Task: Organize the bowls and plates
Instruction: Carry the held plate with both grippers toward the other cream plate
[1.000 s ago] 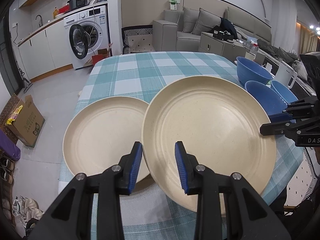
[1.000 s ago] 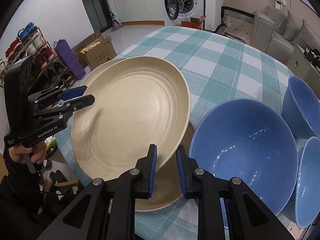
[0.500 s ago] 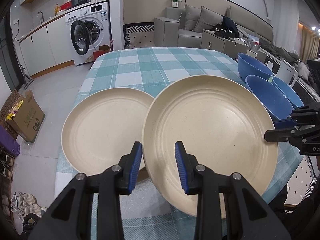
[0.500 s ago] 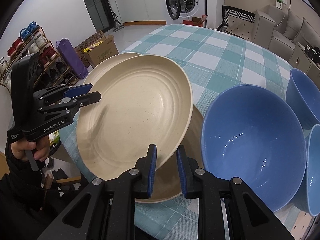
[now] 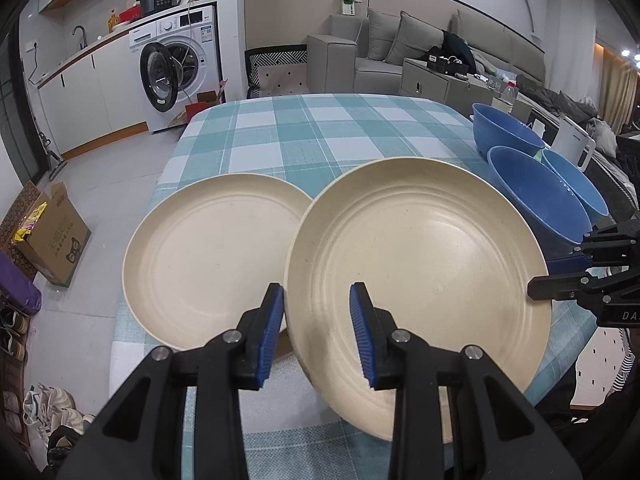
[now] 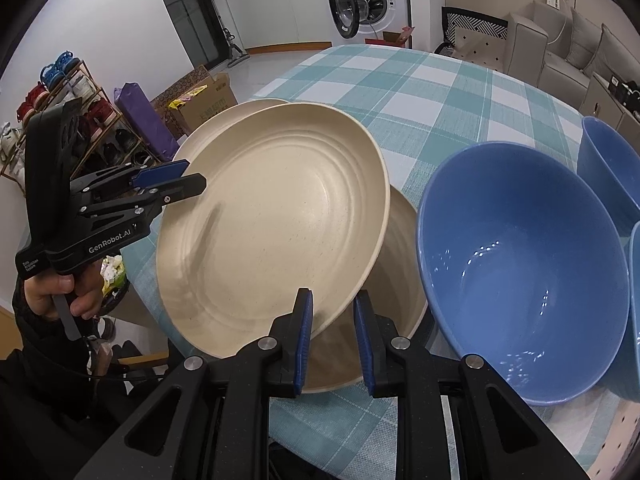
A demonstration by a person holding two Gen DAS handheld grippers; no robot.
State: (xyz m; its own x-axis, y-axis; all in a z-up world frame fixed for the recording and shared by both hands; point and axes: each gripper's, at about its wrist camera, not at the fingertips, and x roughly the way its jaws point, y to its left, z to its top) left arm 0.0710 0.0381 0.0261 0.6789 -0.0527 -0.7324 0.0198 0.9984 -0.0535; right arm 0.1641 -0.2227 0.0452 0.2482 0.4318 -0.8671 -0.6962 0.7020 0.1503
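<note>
A: What is each claw doing?

B: The left gripper (image 5: 317, 330) has its blue pads on either side of the near rim of the lifted cream plate (image 5: 416, 284), clamped on it. The right gripper (image 6: 331, 338) straddles the same plate's edge at 6 o'clock in its own view, fingers narrowly apart; I cannot tell if they actually pinch it.

A: And the plate itself?

B: Tilted, raised off the checked tablecloth (image 5: 320, 136). In the right wrist view it hangs over a third cream plate (image 6: 400, 280) lying on the cloth beneath it.

A: Any other plates?

B: A second cream plate (image 5: 208, 256) lies flat at 9 o'clock of the lifted one, its rim overlapped by it in the left wrist view.

A: The bowls?

B: Three blue ones at 2 o'clock of the lifted plate: the nearest bowl (image 6: 520, 268) just beside it, the middle bowl (image 5: 576, 184) and the far bowl (image 5: 504, 130) behind, close together.
</note>
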